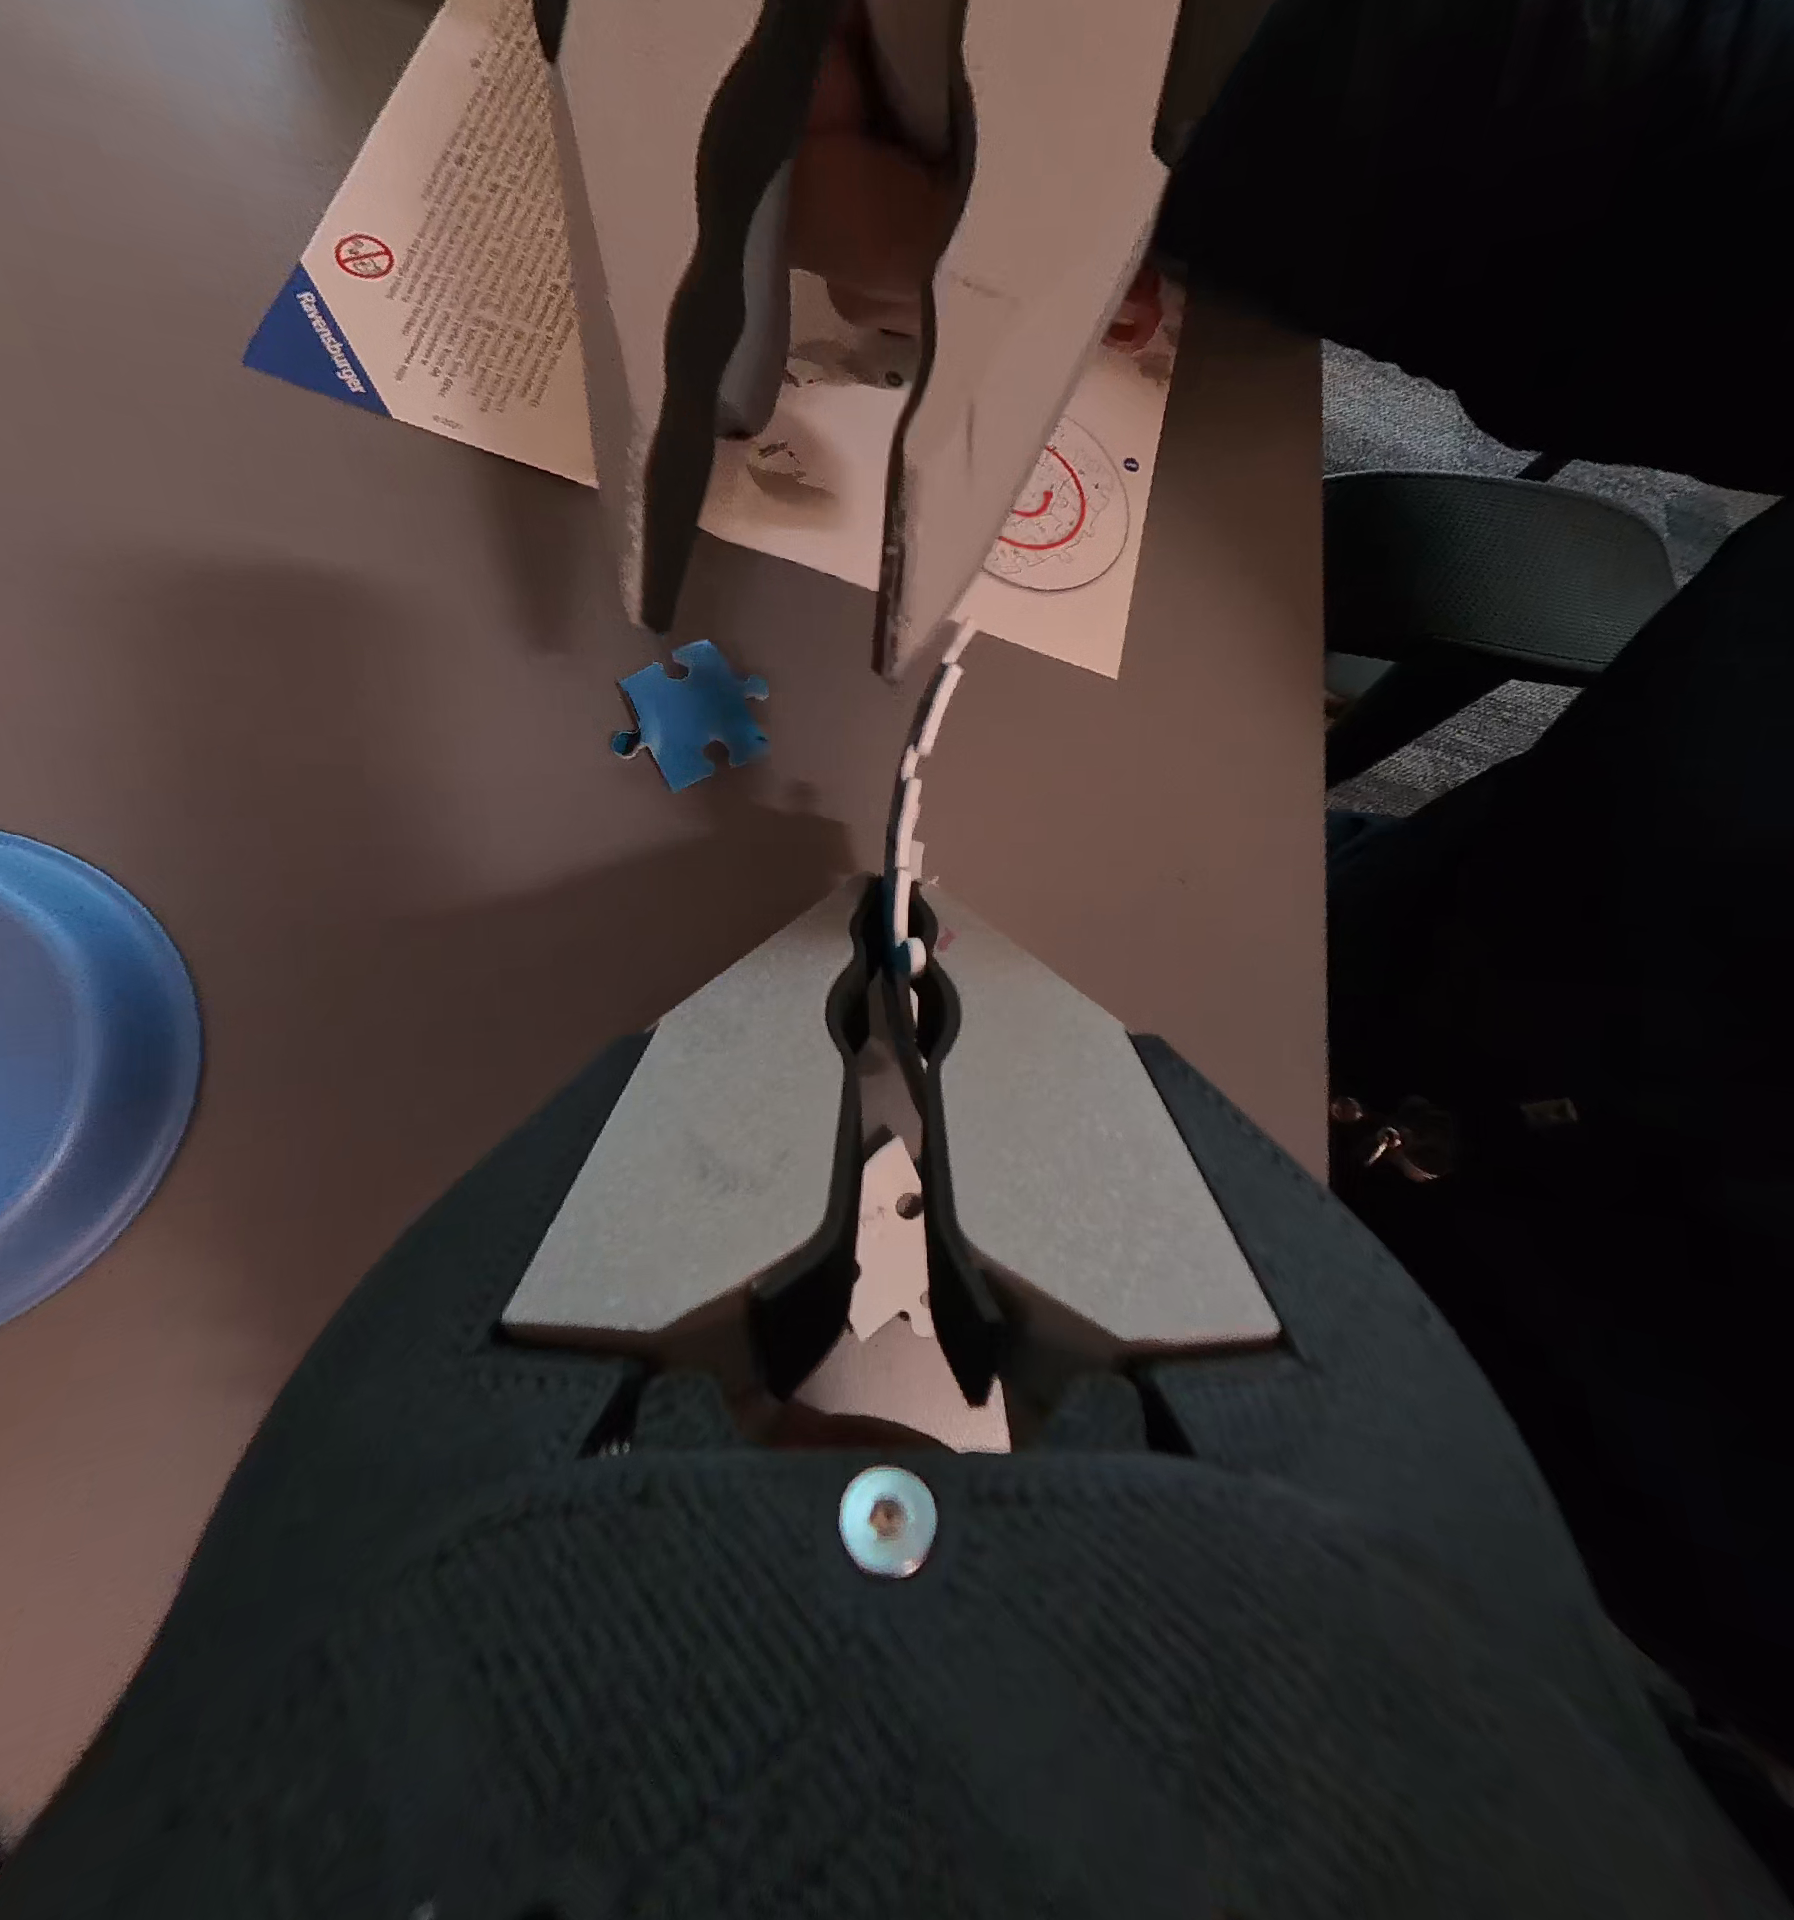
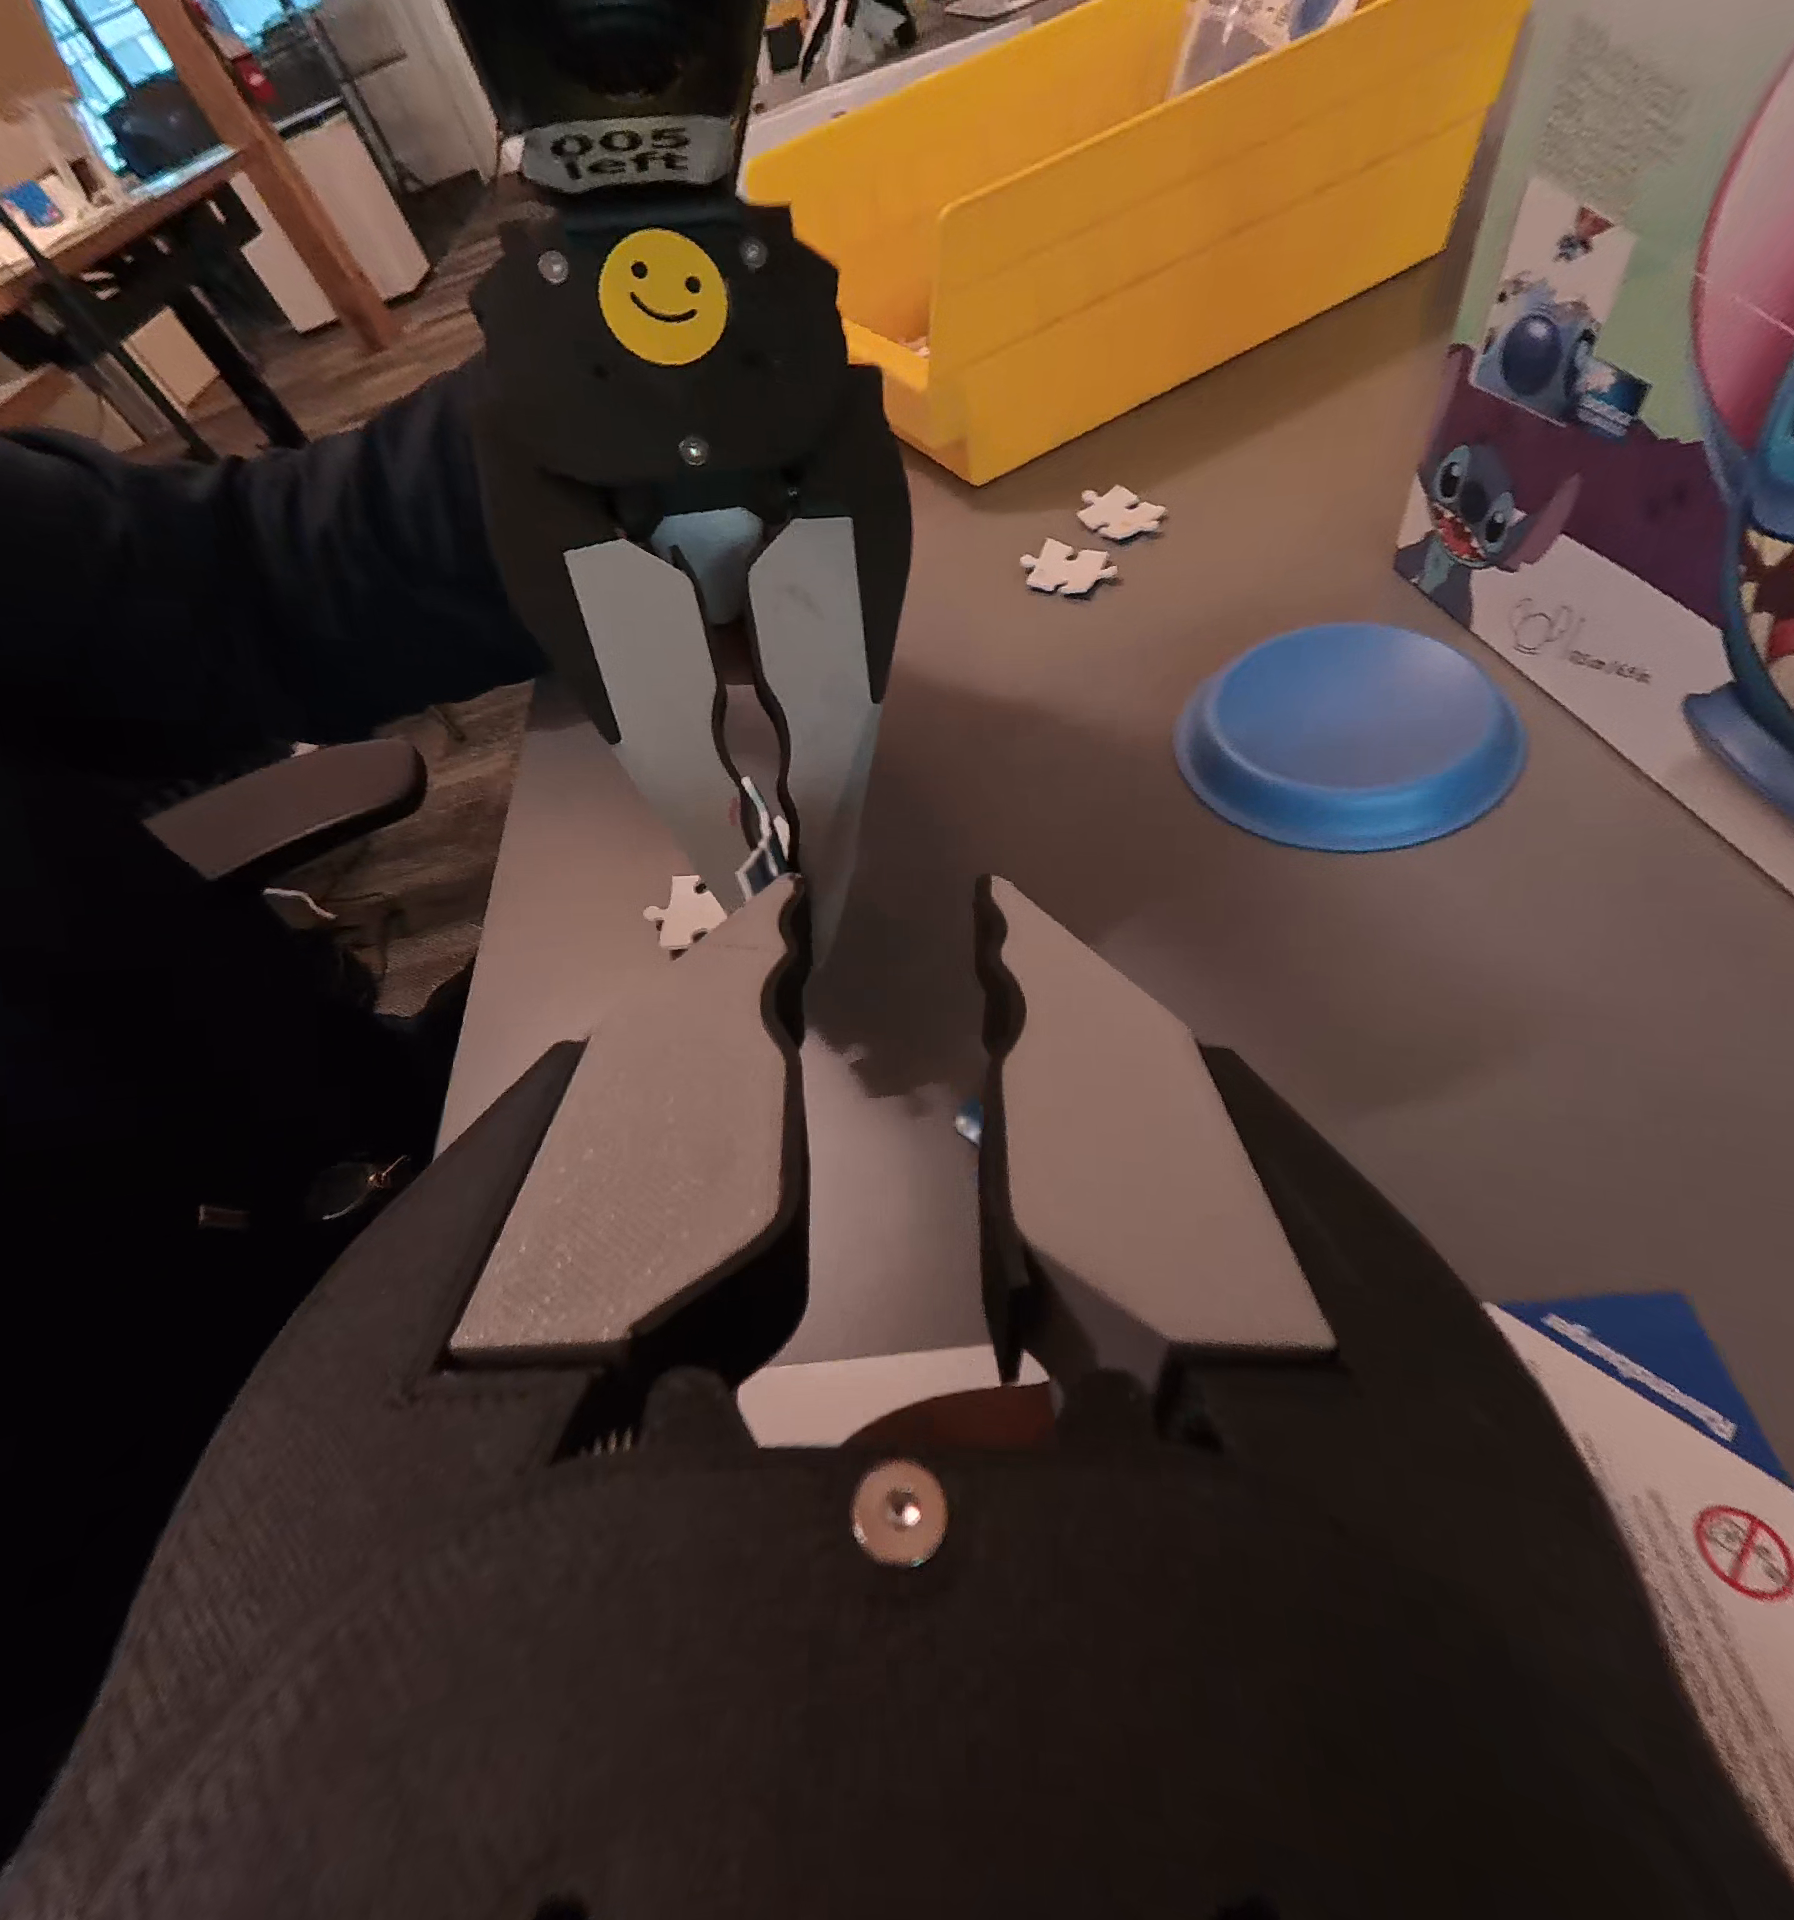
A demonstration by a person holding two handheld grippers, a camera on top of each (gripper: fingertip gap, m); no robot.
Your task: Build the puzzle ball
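Left wrist view: left gripper (image 1: 898, 925), grey fingers with black wavy pads, clamped on a curved strip of joined puzzle pieces (image 1: 924, 758), white-backed with blue showing at the pinch, rising edge-on from the fingertips toward frame centre. Just beyond the strip's far end, upper middle of the frame, right gripper (image 1: 768, 634) pointing downward, fingers parted with a moderate gap, nothing between them. Directly below its tips, flat on the grey-brown table (image 1: 301, 675), a single loose blue puzzle piece (image 1: 690, 715). Under the right gripper, upper left to upper centre, a white printed instruction sheet with a blue corner (image 1: 436, 260). At left edge, a round blue plastic dish-shaped stand (image 1: 31, 1070).

Right wrist view: right gripper (image 2: 888, 894) in the lower centre, fingers apart, empty. Opposite, upper centre, left gripper (image 2: 768, 842) with a yellow smiley sticker on its black body, closed on the puzzle strip (image 2: 761, 847), barely visible at the tips. Just left of those tips, a white face-down puzzle piece (image 2: 687, 912) on the table. Two more white pieces (image 2: 1090, 540) upper right of centre, near a yellow plastic bin (image 2: 1132, 239). Blue stand (image 2: 1350, 743) at right, beside the illustrated puzzle box (image 2: 1599, 468) along the right edge. Instruction sheet (image 2: 1651, 1455) at lower right.
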